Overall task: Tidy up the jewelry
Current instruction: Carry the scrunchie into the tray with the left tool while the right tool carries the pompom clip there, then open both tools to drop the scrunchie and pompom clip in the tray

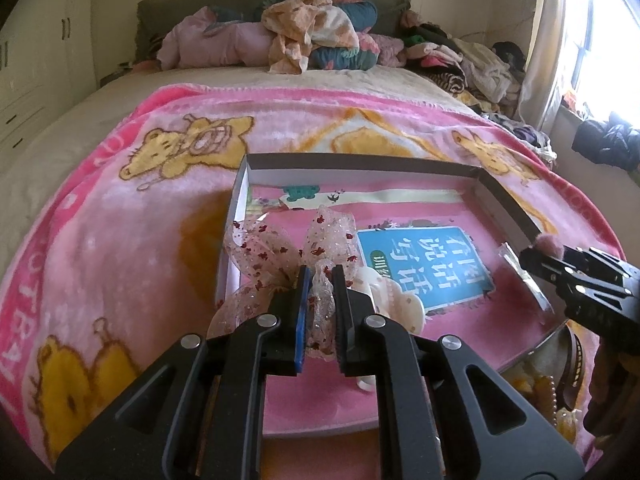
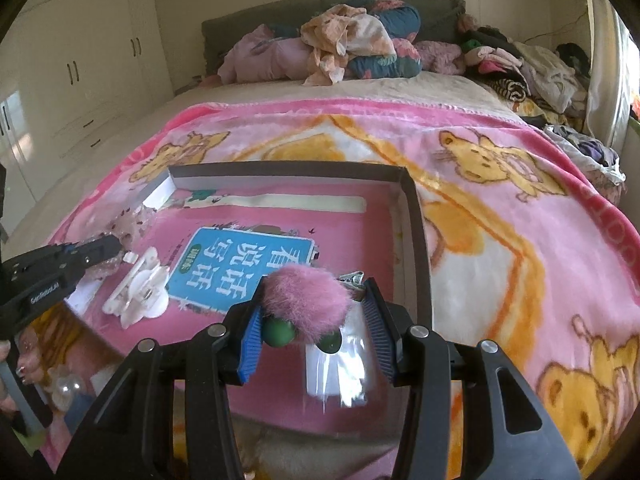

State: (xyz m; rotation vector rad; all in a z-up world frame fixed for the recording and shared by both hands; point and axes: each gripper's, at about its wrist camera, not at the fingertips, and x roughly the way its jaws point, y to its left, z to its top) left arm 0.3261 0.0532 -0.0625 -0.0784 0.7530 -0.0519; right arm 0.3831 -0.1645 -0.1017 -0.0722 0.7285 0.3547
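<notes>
A bed is filling both views, covered with a pink blanket (image 1: 120,240) printed with yellow bears. Lying on the blanket is a shallow cardboard box (image 1: 360,164) with low walls, and inside it a pink book (image 2: 248,268) with a blue label is lying flat.

The left gripper (image 1: 320,276) is reaching over the box's near left corner. Its jaws are nearly closed and are pinching the knot of a sheer ribbon bow (image 1: 280,248) dotted with small red flowers; the bow's loops are fanning out ahead of the fingers, over the box's left wall. Just beside it, a white hair claw (image 2: 138,292) is resting on the book.

The right gripper (image 2: 316,288) is hovering over the box's near right side. Its jaws are standing wide apart, and a fluffy pink pompom hair clip (image 2: 308,300) with two green beads (image 2: 278,332) is sitting between them, against the left finger; whether the fingers are actually pressing it is unclear. A small clear packet (image 2: 336,372) is lying underneath.

At the head of the bed, pillows and crumpled clothes (image 1: 312,36) are piling up, and white wardrobe doors (image 2: 100,52) are lining the left wall.
</notes>
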